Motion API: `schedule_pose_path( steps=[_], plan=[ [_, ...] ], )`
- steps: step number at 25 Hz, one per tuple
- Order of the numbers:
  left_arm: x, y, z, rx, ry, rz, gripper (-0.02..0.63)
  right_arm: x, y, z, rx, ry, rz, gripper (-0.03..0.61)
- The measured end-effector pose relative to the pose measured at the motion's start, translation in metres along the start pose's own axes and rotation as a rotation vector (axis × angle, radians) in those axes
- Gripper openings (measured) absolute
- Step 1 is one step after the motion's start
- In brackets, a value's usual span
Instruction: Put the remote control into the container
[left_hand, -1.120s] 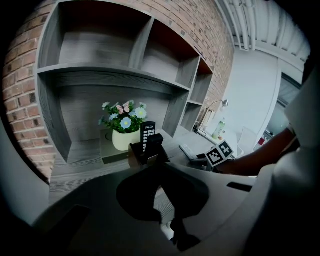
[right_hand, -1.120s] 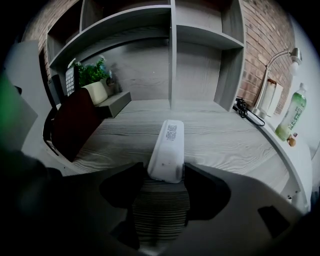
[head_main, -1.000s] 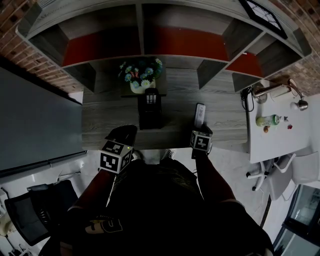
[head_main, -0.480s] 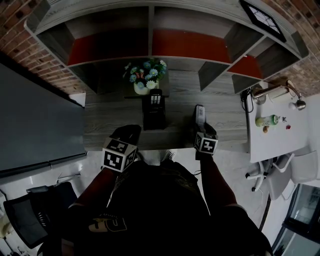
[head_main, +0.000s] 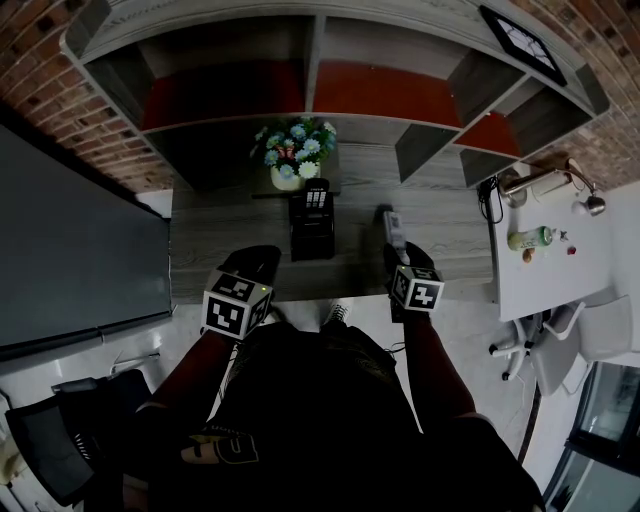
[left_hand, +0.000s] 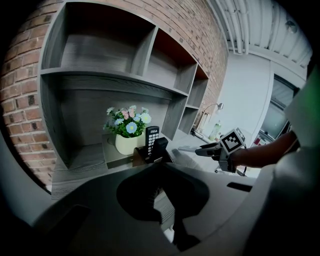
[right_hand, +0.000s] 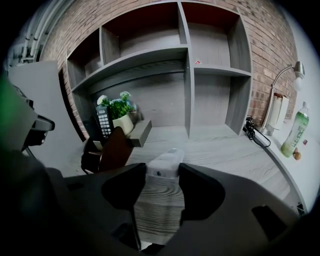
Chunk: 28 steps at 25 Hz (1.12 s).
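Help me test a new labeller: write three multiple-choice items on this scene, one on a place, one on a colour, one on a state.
1. Where does the flower pot stand?
A. Just behind the dark container
B. On the top shelf
C. On the white side table

2. What colour is the remote control between the right gripper's jaws?
A. Black
B. White
C. Red

3. What state is the right gripper in?
A. Open, nothing between its jaws
B. Shut on the remote control
C. Shut on the flower pot

Key:
1 A, the head view shows the pot on the desk directly behind the container.
2 B, its casing shows white in the right gripper view.
3 B, the jaws have just been closing and now press on the remote's sides.
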<state>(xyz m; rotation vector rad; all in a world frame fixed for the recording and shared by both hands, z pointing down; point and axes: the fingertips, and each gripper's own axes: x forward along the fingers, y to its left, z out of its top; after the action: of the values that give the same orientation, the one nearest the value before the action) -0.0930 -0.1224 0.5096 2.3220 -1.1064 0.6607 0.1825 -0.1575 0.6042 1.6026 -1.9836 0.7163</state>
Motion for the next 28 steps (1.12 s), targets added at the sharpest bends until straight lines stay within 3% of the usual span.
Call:
schedule_pose_path(
  steps=[6,16,23,28],
  plan=[
    [-0.004,0.015,0.002,0.001,-0.012,0.018,0.006,-0.043,0.047,0.029,0.015,-0.057,0.145,0.218],
    [-0.007,0.019,-0.005,0.002,-0.006,0.001,0.006,-0.078,0.146,0.011,-0.058,0.004,0.413,0.218],
    [-0.017,0.021,-0.01,-0.015,-0.014,0.004,0.006,-0.047,0.171,-0.015,-0.05,0.154,0.44,0.216],
    [-0.027,0.026,-0.023,-0.03,-0.016,0.023,0.006,-0.023,0.176,-0.013,0.044,0.254,0.404,0.218]
  ],
)
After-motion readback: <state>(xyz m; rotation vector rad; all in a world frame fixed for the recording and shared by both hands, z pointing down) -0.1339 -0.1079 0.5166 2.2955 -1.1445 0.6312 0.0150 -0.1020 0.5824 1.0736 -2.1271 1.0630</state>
